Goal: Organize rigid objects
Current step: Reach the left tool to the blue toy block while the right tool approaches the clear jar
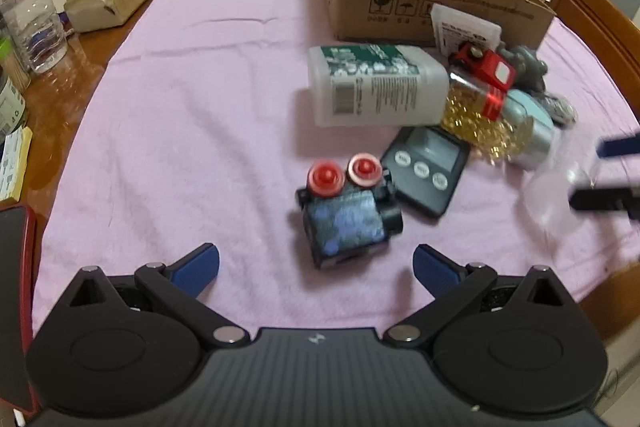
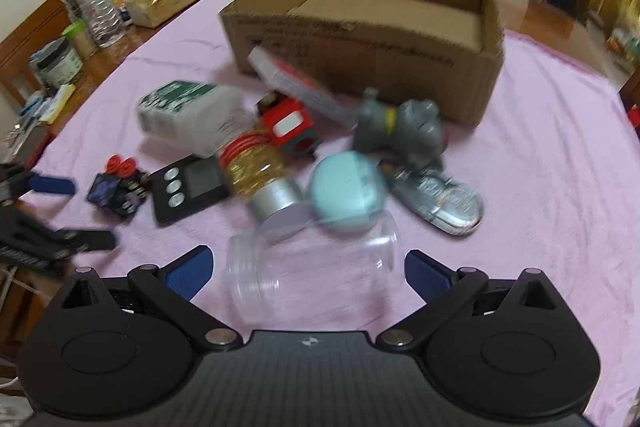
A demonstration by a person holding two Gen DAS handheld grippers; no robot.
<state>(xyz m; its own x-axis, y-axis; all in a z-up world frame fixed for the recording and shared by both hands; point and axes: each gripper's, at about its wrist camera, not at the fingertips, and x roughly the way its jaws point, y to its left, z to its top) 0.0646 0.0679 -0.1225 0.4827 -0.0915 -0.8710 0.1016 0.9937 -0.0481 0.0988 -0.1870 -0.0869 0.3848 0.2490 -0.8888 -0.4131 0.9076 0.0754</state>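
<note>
— Nearest to the left gripper (image 1: 316, 269), just ahead of its wide-open, empty fingers, sits that small dark toy block with two red knobs (image 1: 346, 211) on the pink cloth (image 1: 192, 107) covering the table.

— And the fingers aren't touching it?

— No, it lies a little beyond the blue pads, slightly right of centre. I'd say nudge the gripper right and forward so the block's flat sides meet the pads squarely; the knobs would slip.

— What's next along?

— A black timer (image 1: 426, 173) touching the block's right side, then the white bottle with the green label (image 1: 376, 83) lying on its side, and a heap behind it: a jar of golden beads (image 1: 480, 123), a red toy (image 1: 486, 65), a grey figure (image 1: 528, 67).

— The box?

— The open cardboard box (image 2: 360, 23) stands at the far edge of the heap, with nothing visible inside it. Presumably everything ends up there.

— And the other hand?

— The right gripper (image 2: 308, 273) is spread just as wide, holding nothing, with a clear plastic jar (image 2: 312, 271) lying on its side between the fingers. Whether the pads touch it I can't tell; that picture is blurred.

— Tricky grab?

— Likely. It's smooth and round, so it could roll. Closing across the body rather than the mouth seems safer. A teal round thing (image 2: 346, 193) rests against its far side, so lifting straight up should avoid dragging that along.
</note>
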